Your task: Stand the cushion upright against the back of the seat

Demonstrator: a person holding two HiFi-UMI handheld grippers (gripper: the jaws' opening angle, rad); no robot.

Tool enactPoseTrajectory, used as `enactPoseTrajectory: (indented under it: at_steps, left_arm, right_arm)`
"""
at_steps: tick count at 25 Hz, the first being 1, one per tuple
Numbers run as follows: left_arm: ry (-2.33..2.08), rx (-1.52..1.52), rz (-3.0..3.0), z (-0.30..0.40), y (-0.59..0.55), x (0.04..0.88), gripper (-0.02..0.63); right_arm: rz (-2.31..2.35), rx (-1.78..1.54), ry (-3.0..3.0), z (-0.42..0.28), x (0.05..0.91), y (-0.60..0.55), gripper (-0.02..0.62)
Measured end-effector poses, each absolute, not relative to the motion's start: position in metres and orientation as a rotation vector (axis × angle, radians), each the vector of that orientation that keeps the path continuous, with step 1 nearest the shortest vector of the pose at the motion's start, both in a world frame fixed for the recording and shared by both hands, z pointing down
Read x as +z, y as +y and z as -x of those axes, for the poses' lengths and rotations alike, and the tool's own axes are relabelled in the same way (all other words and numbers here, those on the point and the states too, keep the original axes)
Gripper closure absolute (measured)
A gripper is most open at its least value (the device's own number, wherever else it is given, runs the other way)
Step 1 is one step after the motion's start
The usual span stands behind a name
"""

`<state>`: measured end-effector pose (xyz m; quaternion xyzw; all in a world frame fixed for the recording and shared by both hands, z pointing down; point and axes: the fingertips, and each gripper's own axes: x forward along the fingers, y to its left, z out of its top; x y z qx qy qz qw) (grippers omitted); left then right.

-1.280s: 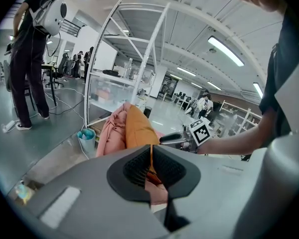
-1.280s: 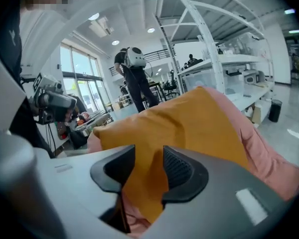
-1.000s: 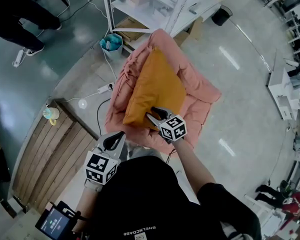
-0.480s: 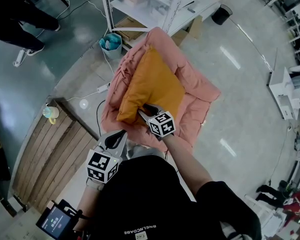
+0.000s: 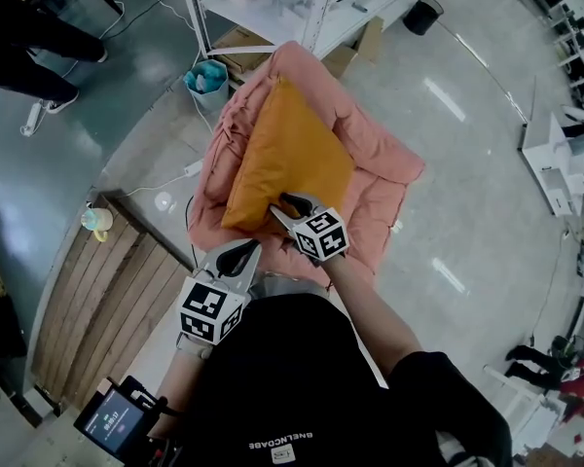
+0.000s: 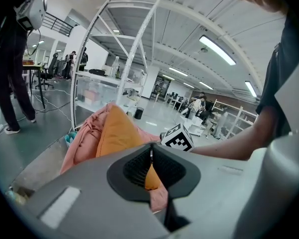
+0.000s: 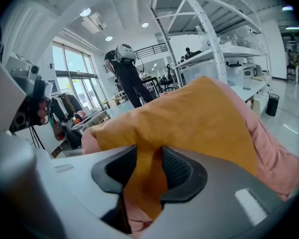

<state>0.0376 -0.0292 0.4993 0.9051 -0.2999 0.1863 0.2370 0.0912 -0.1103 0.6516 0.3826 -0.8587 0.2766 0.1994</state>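
An orange cushion point(image 5: 287, 159) lies tilted on a pink padded seat point(image 5: 384, 178), its far corner up against the seat's raised back. My right gripper point(image 5: 287, 207) is shut on the cushion's near edge. In the right gripper view the orange fabric point(image 7: 189, 113) is pinched between the pads of the right gripper point(image 7: 149, 161), whose jaws have just eased slightly wider. My left gripper point(image 5: 245, 253) hangs at the seat's front edge, shut on nothing. In the left gripper view, the left gripper's point(image 6: 150, 153) tips meet in front of the cushion point(image 6: 117, 133).
A white shelving rack point(image 5: 273, 8) stands behind the seat, with a blue bucket point(image 5: 206, 76) beside it. A power strip point(image 5: 193, 170) and cable lie on the floor at the left, near a wooden platform point(image 5: 97, 300). A person point(image 5: 29, 37) stands at far left.
My left gripper has moved forward to the seat's front edge. The right gripper, still gripping the cushion's near edge, swung a little left and came back.
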Motion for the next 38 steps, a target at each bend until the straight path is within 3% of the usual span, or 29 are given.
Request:
enactPoseTrajectory:
  at_steps: [17,26,38]
  left_arm:
    - [-0.491,0.516,-2.611,-0.066,-0.082,0.497,0.575]
    - [-0.236,0.578,-2.669,-0.103,-0.044,0.489,0.577]
    - [0.078,0.630,-2.740,-0.180,0.008,0.483,0.577]
  right_arm:
    - [-1.517,0.801,-2.325,-0.141,0.605,-0.091,0.434]
    - [-1.852,0.804,-2.233,-0.181,0.558,-0.020,0.436]
    - [-2.246,0.722,-2.114,-0.254,0.503,0.070,0.502]
